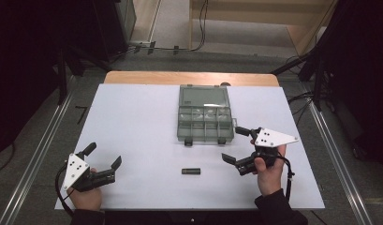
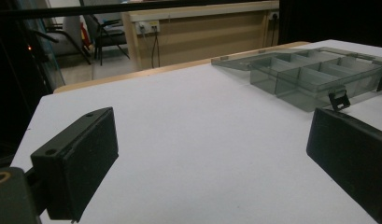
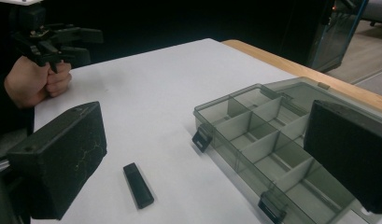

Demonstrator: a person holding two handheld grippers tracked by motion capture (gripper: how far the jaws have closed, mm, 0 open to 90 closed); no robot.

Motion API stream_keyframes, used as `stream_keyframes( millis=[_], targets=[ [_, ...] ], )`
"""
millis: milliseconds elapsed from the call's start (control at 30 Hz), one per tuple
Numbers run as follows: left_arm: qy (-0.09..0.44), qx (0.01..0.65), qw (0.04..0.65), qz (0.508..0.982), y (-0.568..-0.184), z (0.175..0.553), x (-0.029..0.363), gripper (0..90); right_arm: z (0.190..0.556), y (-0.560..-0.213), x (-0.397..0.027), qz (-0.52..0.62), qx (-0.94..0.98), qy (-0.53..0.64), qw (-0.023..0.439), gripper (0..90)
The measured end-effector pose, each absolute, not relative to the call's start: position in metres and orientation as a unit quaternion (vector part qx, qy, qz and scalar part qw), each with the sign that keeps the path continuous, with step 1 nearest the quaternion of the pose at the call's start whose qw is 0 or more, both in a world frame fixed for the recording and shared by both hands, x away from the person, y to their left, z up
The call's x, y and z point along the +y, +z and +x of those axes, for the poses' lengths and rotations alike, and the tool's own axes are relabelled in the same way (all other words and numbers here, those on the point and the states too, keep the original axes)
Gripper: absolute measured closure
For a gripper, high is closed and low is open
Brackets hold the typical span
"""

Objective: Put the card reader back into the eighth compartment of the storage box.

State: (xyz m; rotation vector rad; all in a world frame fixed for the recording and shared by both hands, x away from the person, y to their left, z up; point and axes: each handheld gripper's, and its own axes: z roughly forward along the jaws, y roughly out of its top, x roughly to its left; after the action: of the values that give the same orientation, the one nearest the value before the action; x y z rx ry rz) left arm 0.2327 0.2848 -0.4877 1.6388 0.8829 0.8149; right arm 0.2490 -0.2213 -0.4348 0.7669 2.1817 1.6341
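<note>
While both grippers hover low over the white bench (image 1: 133,122), neither has hold of anything. The left gripper (image 1: 104,156) sits near the front left corner, its jaws spread wide with bare bench between them, as the left gripper view confirms. The right gripper (image 1: 235,144) stands at the front right, its jaws likewise wide apart and empty, pointing leftward across the bench.

A small black stick (image 1: 191,171) lies flat on the bench near the front edge, between the two grippers and nearer the right one. In the right gripper view the stick (image 3: 138,185) lies low between the jaws, touching neither.

A clear grey box (image 1: 205,124) with divided compartments rests just beyond the stick, lid (image 1: 203,96) folded open flat behind it, two latches hanging at its front. Its compartments appear empty. The right gripper's far jaw is just beside the box's right front corner.
</note>
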Motion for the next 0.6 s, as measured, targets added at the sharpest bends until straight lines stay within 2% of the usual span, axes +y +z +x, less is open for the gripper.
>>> stream_keyframes(
  millis=[333, 400, 433, 600],
  targets=[
    [0.341, 0.369, 0.527, 0.686, -0.488, 0.233, 0.285, 2.3, 0.256, -0.433, -0.203, 0.244, 0.779, 0.562, 0.132, 0.0],
    [0.341, 0.369, 0.527, 0.685, -0.488, 0.233, 0.285, 2.3, 0.257, -0.433, -0.199, 0.243, 0.782, 0.558, 0.136, 11.2],
    [0.341, 0.369, 0.529, 0.684, -0.488, 0.233, 0.286, 2.2, 0.257, -0.434, -0.197, 0.245, 0.784, 0.552, 0.14, 13.2],
    [0.34, 0.37, 0.528, 0.684, -0.488, 0.233, 0.286, 2.3, 0.259, -0.435, -0.188, 0.233, 0.798, 0.541, 0.126, 13.1]
  ],
)
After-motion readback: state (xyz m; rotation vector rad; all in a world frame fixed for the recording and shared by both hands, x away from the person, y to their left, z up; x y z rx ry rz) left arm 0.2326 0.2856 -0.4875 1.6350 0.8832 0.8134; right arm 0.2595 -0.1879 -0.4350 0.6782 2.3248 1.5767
